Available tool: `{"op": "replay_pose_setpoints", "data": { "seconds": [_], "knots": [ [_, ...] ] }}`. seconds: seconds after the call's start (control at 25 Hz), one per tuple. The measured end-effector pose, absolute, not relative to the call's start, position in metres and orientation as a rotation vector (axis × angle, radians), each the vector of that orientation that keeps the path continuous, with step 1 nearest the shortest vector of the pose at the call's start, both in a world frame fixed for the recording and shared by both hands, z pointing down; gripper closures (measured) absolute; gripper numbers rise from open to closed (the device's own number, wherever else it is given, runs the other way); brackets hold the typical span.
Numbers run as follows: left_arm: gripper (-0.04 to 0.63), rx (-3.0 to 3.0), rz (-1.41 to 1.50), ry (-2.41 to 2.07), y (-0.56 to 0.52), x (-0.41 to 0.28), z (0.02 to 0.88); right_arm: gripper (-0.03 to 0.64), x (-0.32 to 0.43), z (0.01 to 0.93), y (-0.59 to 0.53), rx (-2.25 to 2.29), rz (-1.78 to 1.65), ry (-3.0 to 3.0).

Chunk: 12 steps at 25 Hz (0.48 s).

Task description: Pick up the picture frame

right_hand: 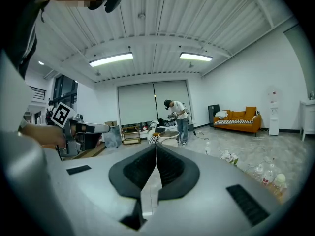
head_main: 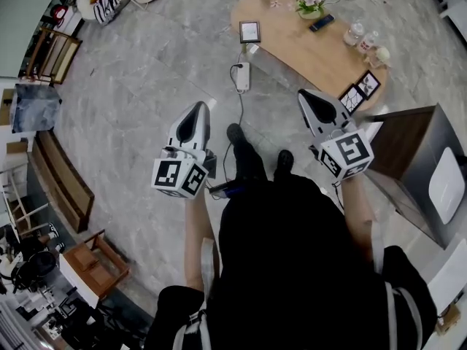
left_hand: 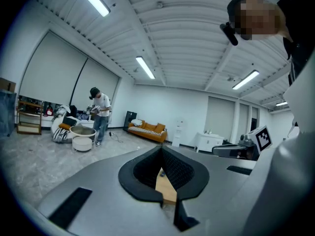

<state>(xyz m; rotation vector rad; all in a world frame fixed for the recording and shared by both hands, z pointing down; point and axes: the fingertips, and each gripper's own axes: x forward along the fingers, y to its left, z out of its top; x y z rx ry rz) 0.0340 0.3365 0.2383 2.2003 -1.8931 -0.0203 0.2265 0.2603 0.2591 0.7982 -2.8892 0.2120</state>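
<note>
In the head view a light wooden low table stands on the marble floor ahead of me. A small picture frame stands at its left end. Two black picture frames lean at its right end. My left gripper hangs in the air over bare floor, well short of the table, jaws together with nothing between them. My right gripper floats just short of the table's near edge, left of the black frames, also shut and empty. In the gripper views the left gripper and the right gripper point about level across the room.
The table also carries a flower pot, a dark remote and bottles. A power strip with a cable lies on the floor between the grippers. A grey cabinet stands at the right. Another person stands far off.
</note>
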Motion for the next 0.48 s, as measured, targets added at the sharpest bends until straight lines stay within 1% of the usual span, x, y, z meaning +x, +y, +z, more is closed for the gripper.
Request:
{"op": "replay_pose_setpoints", "data": {
  "seconds": [0.2, 0.48],
  "knots": [
    [0.583, 2.216, -0.036, -1.849, 0.315, 0.005, 0.254, 0.603, 0.195, 0.270, 0.247, 0.799, 0.248, -2.882],
    [0.583, 2.301, -0.041, -1.772, 0.263, -0.055, 0.251, 0.603, 0.118, 0.269, 0.202, 0.830, 0.185, -2.829]
  ]
}}
